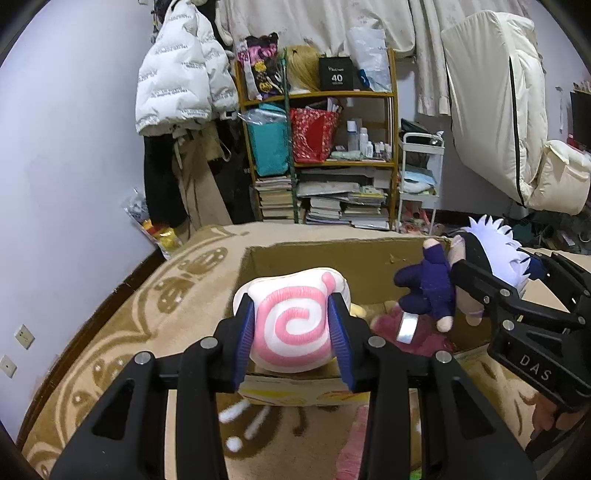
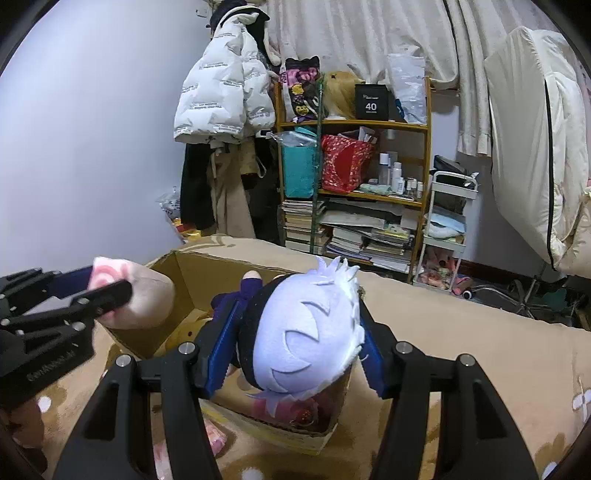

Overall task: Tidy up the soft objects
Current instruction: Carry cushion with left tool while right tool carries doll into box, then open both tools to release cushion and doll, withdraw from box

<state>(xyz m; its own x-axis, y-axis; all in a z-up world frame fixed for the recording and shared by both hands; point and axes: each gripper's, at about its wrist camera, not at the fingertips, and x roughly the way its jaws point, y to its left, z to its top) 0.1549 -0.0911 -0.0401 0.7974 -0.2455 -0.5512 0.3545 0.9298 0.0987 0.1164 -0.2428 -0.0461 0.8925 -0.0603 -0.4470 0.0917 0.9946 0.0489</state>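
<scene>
This is a lived-in home, most likely a bedroom used for storage too. A white puffer jacket [image 1: 184,74] hangs on the left over darker clothes, and pale curtains [image 2: 369,33] cover the back wall. A wooden shelf [image 1: 317,147] is crammed with bags, small bottles, a black box marked 40 and what looks like a blonde wig [image 1: 303,68], though it is too small to be sure. Stacks of books [image 1: 325,203] fill its lowest level. Beside it stands a white cart [image 2: 447,225] with folded cloth. A tan patterned blanket [image 1: 122,325] spreads across the foreground, with a cardboard box [image 1: 332,254] resting on it.
</scene>
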